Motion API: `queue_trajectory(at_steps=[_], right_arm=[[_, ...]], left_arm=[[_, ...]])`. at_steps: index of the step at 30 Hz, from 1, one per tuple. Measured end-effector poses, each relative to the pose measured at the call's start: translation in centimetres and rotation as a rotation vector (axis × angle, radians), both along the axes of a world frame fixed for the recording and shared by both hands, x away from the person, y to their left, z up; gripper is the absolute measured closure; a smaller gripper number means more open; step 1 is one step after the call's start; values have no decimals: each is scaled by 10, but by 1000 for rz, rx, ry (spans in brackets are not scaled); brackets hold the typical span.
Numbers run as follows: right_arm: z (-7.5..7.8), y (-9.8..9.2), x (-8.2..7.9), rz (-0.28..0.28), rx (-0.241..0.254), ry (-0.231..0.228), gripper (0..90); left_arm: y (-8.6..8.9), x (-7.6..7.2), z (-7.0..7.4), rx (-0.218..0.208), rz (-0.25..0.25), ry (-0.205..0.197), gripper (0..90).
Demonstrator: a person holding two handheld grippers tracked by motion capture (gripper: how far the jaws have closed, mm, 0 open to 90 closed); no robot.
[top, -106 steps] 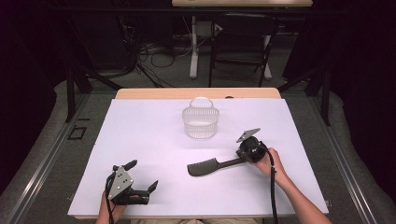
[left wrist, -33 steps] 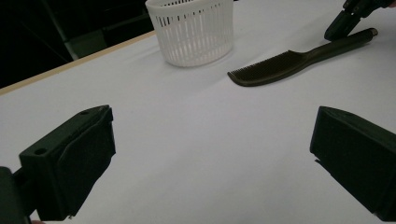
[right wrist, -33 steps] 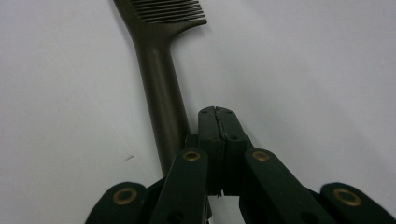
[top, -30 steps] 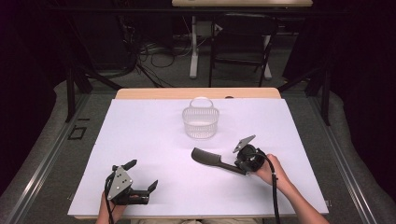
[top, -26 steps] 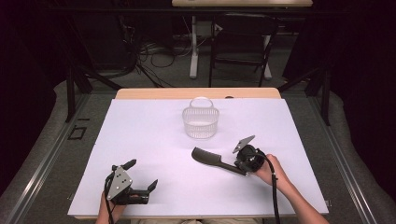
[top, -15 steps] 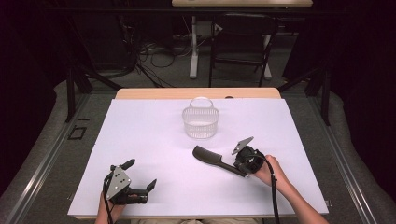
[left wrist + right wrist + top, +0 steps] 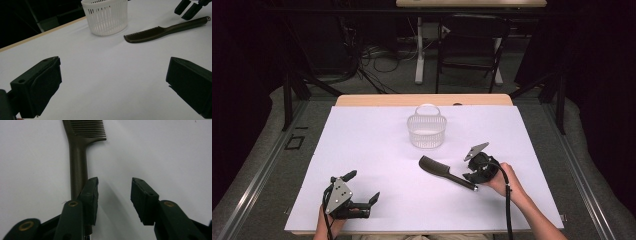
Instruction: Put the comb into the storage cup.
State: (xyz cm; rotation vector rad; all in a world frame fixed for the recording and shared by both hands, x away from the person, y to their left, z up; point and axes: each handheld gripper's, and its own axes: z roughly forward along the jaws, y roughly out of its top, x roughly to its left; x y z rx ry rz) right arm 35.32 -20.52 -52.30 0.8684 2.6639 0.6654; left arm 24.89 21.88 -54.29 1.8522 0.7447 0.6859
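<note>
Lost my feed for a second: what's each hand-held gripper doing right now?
Left hand-held gripper: open, empty.
Right hand-held gripper: open, comb handle lies outside one jaw, not gripped.

Chair [image 7: 472, 45] and floor cables [image 7: 372, 62] beyond table [image 7: 377, 145]

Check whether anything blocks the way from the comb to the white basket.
Nothing visible does. The comb lies flat on the white table cover, its toothed end toward the basket, with only bare cover between them. The open right gripper sits at the handle end, away from that path.
</note>
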Motion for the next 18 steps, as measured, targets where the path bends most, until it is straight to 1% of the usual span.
queue_trajectory(at_steps=[4, 6, 7, 9, 12, 16, 18], right_arm=[[3, -1, 1, -4, 9, -12, 484], [5, -1, 0, -5, 18, -23, 412], [6, -1, 0, -9, 21, -22, 395], [8, -1, -1, -3, 29, -30, 332], [11, -1, -2, 10, 37, -33, 273], [12, 0, -2, 8, 39, -31, 174], [13, 0, -1, 9, 42, -27, 156]], left_arm=[[0, 0, 0, 0, 1, 1, 1], [0, 0, 0, -2, 2, 1, 1], [0, 0, 0, -1, 0, -1, 1], [-1, 0, 0, -2, -1, 0, 1], [-1, 0, 0, 1, -2, 1, 1], [-1, 0, 0, 0, -1, 3, 1], [-1, 0, 0, 3, -2, 5, 2]])
